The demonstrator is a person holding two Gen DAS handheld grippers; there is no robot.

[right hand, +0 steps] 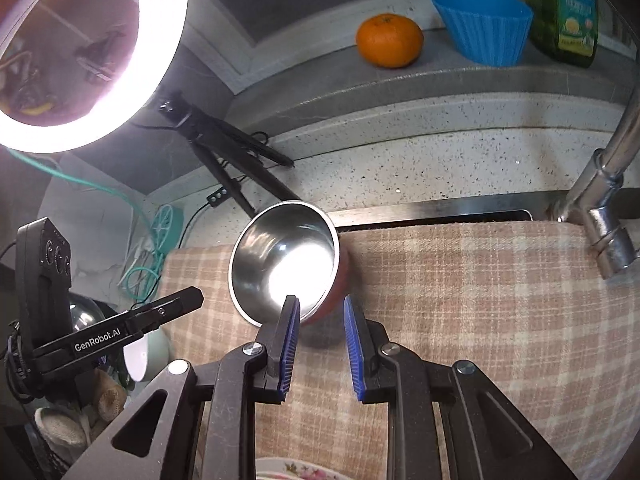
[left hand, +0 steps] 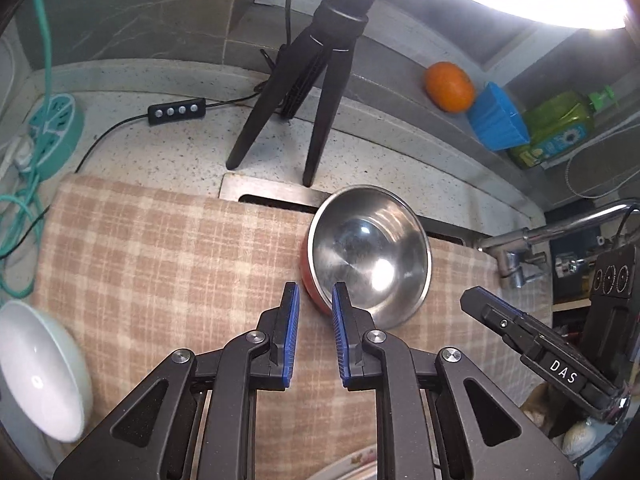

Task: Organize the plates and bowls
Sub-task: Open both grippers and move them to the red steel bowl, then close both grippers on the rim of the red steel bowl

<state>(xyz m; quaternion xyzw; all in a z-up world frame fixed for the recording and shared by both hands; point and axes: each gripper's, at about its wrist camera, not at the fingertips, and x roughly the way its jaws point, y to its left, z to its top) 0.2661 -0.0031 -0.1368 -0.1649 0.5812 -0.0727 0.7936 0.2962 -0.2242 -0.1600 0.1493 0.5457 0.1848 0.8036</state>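
Observation:
A steel bowl with a red outside (left hand: 370, 254) (right hand: 284, 264) stands upright near the far edge of a checked cloth (left hand: 160, 248) (right hand: 480, 300). My left gripper (left hand: 316, 294) hovers over the cloth short of the bowl, jaws close together with nothing between the blue pads (left hand: 294, 312). My right gripper (right hand: 319, 306) hangs on the bowl's other side, also nearly closed and empty. Each gripper shows in the other's view, the right gripper (left hand: 470, 300) and the left gripper (right hand: 194, 294). A white bowl (left hand: 38, 368) (right hand: 142, 354) lies at the left. A floral plate's rim (left hand: 352, 460) (right hand: 296, 470) peeks under the fingers.
A black tripod (left hand: 304, 80) with a ring light (right hand: 80, 60) stands behind the cloth. A faucet (left hand: 540, 236) (right hand: 608, 200) reaches in at the right. On the back ledge sit an orange (left hand: 448, 86), a blue cup (left hand: 496, 116) and a green bottle (left hand: 560, 128). A teal power strip (left hand: 52, 136) lies left.

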